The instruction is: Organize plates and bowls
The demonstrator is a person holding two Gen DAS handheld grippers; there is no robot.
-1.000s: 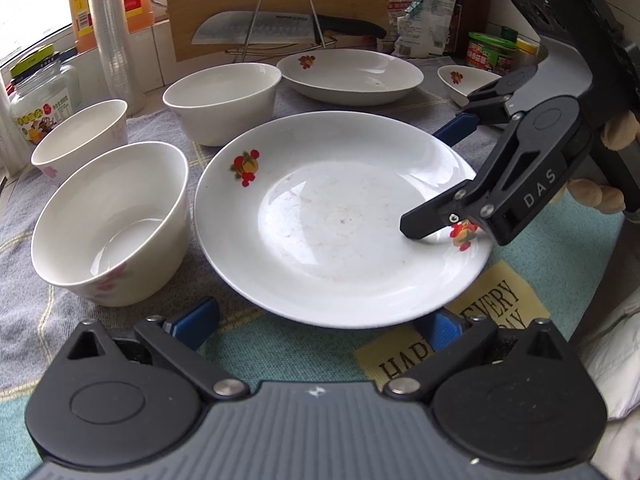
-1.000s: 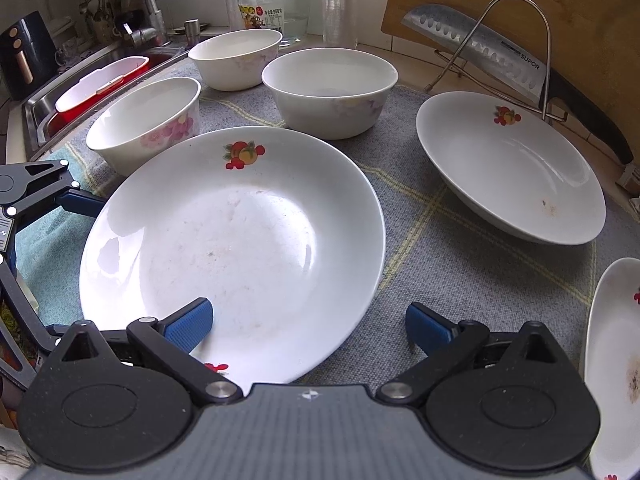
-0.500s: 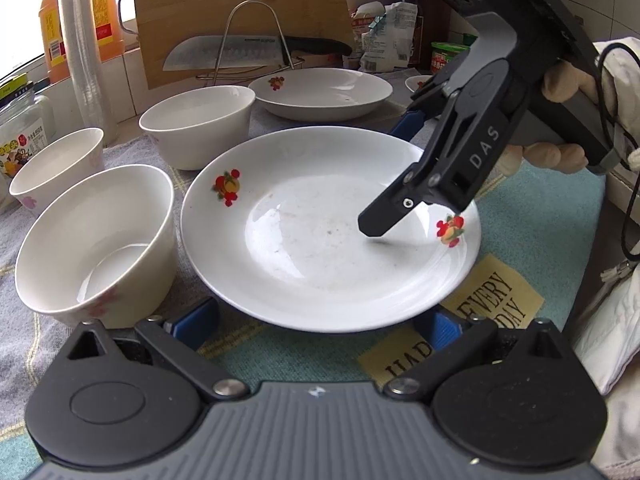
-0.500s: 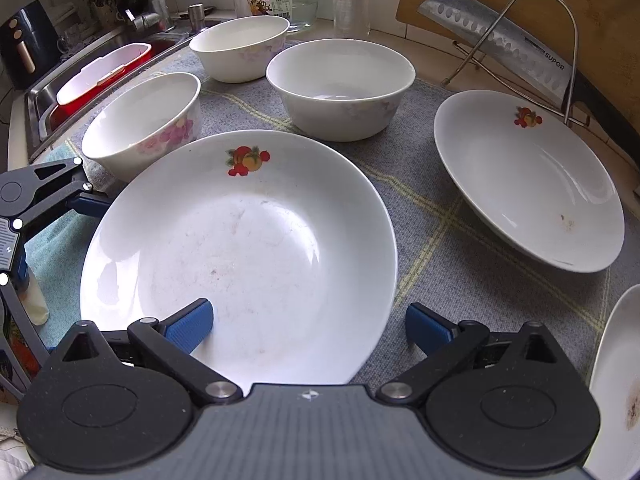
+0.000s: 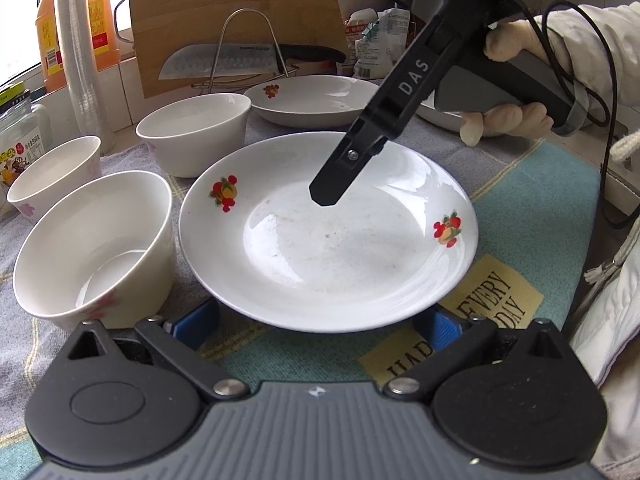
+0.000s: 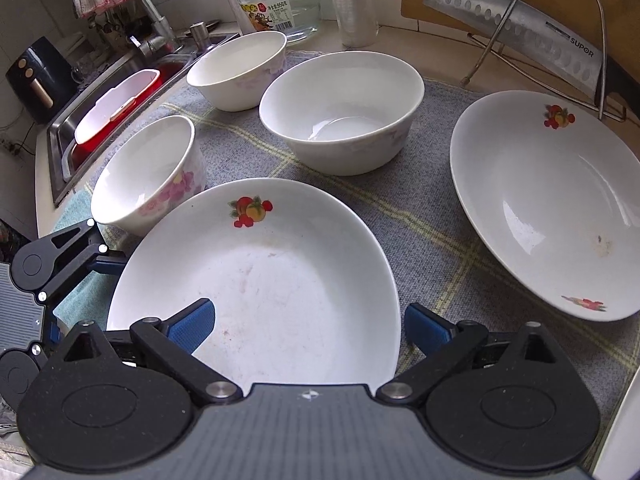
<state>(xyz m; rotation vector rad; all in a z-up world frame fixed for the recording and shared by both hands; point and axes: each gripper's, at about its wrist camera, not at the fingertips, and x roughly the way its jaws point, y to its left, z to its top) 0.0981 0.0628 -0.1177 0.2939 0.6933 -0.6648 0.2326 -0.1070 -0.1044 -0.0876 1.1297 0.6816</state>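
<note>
My right tongs [image 6: 308, 326] hung over the near plate [image 6: 280, 272], jaws wide but closing, one blue pad above the plate's well and the other outside its right rim, neither pressing on it. My left tongs [image 5: 318, 326] stood wide at the plate's near edge, the rim between the pads; I could not tell whether they touched it. The plate lay flat on the cloth [image 6: 432, 240] covering the counter.

Progress, as I judged it: little was done. Nothing was stacked. Three bowls stood separately: the near bowl [image 6: 152, 172] just beside the plate, the middle bowl [image 6: 344, 112] and the far bowl [image 6: 240, 70] beyond. A second plate [image 6: 548, 200] lay apart to the right. Plates remained to be piled and bowls nested.

Hidden or unclear: a further white dish at the right edge was cut off in the right wrist view and blocked by the tongs body in the left. The near plate's closest rim lay under the camera housings.
</note>
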